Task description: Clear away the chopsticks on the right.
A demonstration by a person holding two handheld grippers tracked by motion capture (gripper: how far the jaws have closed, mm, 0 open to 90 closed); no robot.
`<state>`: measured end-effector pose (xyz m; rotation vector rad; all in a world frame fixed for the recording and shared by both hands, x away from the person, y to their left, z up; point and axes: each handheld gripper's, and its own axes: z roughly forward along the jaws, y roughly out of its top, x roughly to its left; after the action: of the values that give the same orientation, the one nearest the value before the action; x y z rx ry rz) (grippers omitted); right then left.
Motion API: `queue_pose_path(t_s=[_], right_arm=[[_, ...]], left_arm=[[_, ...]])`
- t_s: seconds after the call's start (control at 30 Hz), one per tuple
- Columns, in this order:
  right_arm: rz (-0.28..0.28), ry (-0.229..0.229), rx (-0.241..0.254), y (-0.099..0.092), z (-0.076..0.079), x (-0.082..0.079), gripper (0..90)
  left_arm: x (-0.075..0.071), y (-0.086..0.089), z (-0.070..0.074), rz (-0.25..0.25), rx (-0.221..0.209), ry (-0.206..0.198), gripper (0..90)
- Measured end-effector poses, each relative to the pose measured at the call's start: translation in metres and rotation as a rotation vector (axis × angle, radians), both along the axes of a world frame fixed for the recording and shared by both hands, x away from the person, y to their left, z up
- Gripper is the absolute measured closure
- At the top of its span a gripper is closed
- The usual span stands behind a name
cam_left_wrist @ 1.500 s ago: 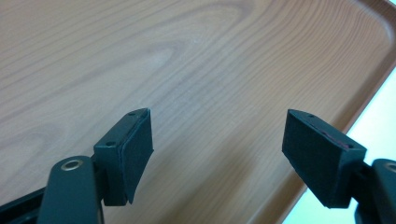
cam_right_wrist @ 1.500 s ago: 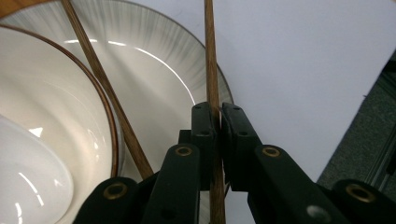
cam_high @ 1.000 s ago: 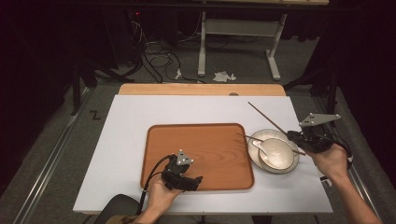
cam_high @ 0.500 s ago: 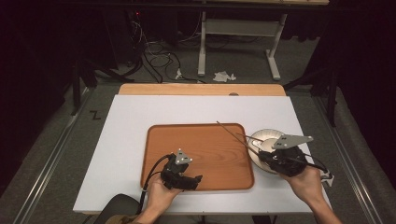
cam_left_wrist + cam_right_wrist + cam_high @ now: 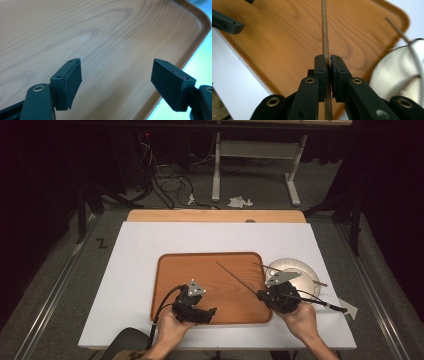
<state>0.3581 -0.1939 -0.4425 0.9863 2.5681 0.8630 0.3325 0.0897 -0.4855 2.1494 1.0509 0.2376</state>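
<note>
Right gripper (image 5: pixel 328 67) jaws clamped on thin wooden stick (image 5: pixel 324 30) above wooden tray (image 5: pixel 200 265) — left gripper (image 5: pixel 117 82) jaws apart, empty.

Crumpled paper (image 5: pixel 240 201), tangled cables (image 5: pixel 165 177) and a white desk frame (image 5: pixel 255 157) on the grey floor beyond the table.

No readable text, label, brand or number appears anywhere in these views. The one sign-like mark is a dark Z-shaped figure (image 5: pixel 102 243) on the grey floor (image 5: pixel 60 270), just off the left edge of the white table (image 5: pixel 135 270); whether it is a letter or merely tape cannot be told.
</note>
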Motion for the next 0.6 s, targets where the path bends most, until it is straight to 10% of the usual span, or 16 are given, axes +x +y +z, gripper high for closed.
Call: queue_pose_path(t_s=[0.6], right_arm=[[-0.044,0.064,-0.085,0.022,-0.042,0.02,84.6]], left_arm=[[-0.001,-0.002,-0.001,-0.009,0.006,0.003,24.8]])
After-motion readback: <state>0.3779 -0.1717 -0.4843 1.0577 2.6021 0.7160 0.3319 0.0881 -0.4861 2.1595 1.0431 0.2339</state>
